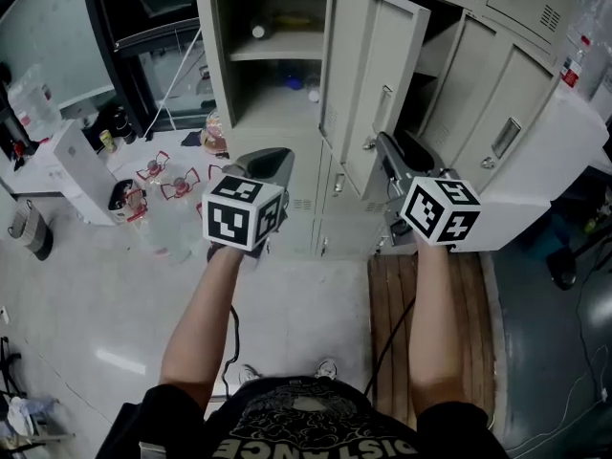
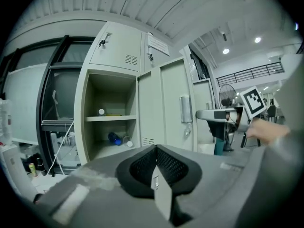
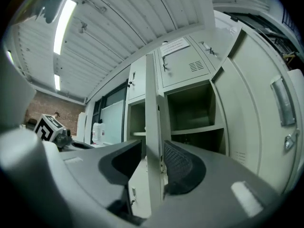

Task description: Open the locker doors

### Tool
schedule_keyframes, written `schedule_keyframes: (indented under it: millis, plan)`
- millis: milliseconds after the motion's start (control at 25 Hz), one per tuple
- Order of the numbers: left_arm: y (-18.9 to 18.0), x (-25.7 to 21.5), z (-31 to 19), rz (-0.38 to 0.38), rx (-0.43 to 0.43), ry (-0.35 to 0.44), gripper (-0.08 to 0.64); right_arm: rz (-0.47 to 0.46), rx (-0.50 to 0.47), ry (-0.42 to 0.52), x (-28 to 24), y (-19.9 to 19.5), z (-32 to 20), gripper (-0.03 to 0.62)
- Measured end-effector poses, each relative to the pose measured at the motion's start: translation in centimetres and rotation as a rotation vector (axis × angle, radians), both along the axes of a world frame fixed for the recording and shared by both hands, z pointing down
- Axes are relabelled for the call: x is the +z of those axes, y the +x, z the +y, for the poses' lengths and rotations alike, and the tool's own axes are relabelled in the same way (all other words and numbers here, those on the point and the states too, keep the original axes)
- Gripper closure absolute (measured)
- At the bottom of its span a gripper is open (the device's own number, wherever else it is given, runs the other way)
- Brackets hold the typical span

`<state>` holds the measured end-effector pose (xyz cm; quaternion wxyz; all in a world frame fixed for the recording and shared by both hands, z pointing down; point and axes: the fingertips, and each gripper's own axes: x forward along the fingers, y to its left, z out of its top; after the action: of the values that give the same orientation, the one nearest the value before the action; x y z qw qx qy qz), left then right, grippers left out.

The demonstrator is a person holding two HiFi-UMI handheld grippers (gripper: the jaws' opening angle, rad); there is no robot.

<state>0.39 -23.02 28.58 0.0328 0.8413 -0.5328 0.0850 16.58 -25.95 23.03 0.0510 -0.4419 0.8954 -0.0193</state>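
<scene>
At upper centre of the head view stands the locker bank, and most of its tall doors already hang open. The left compartment (image 1: 226,65) shows its shelf and a blue bottle (image 1: 292,82). The middle door (image 1: 368,75) is swung out towards the camera, and the right-hand doors (image 1: 507,113) lean out at the upper right.

The right tongs (image 1: 402,151) reach up to the middle door's free edge. In the right gripper view that edge (image 3: 151,103) runs down the centre of the frame between the jaws. The tongs (image 3: 153,163) stand apart round it: the right pad lies very near the metal, and a slim gap shows on the left side, so they look to straddle the door rather than pinch it.

The left tongs (image 1: 266,163) hang at centre left, short of the lockers. In their own view the pads (image 2: 142,167) are pressed together with nothing between them, and they face the open compartment.

By my reading, the swing of the middle door is about finished and letting go is the step in hand. Shut doors remain: the lower doors (image 1: 330,213) beneath the open ones and the small upper doors (image 2: 116,51) at the top. The next move probably calls for drawing the right tongs straight back off the edge without nudging the door. One pair then has to go to a shut door's handle with its jaws spread wide enough to take it.
</scene>
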Motion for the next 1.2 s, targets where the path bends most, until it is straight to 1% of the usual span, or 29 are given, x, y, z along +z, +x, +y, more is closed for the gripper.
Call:
schedule_keyframes:
  millis: [200, 520, 840, 1200]
  plan:
    - [-1.6, 0.0, 0.8, 0.010, 0.039, 0.000, 0.556, 0.006, 0.076, -0.012, 0.6, 0.0, 1.7, 0.443]
    - [-4.0, 0.5, 2.7, 0.022, 0.093, -0.002, 0.555, 0.024, 0.124, -0.028, 1.3, -2.6, 4.8, 0.443]
    - [-8.7, 1.6, 3.9, 0.038, 0.101, -0.009, 0.555, 0.048, 0.117, -0.052, 2.9, -8.1, 6.3, 0.443]
    - [-16.1, 3.7, 4.8, 0.064, 0.064, -0.022, 0.556, 0.087, 0.041, -0.090, 6.0, -17.9, 6.4, 0.440]
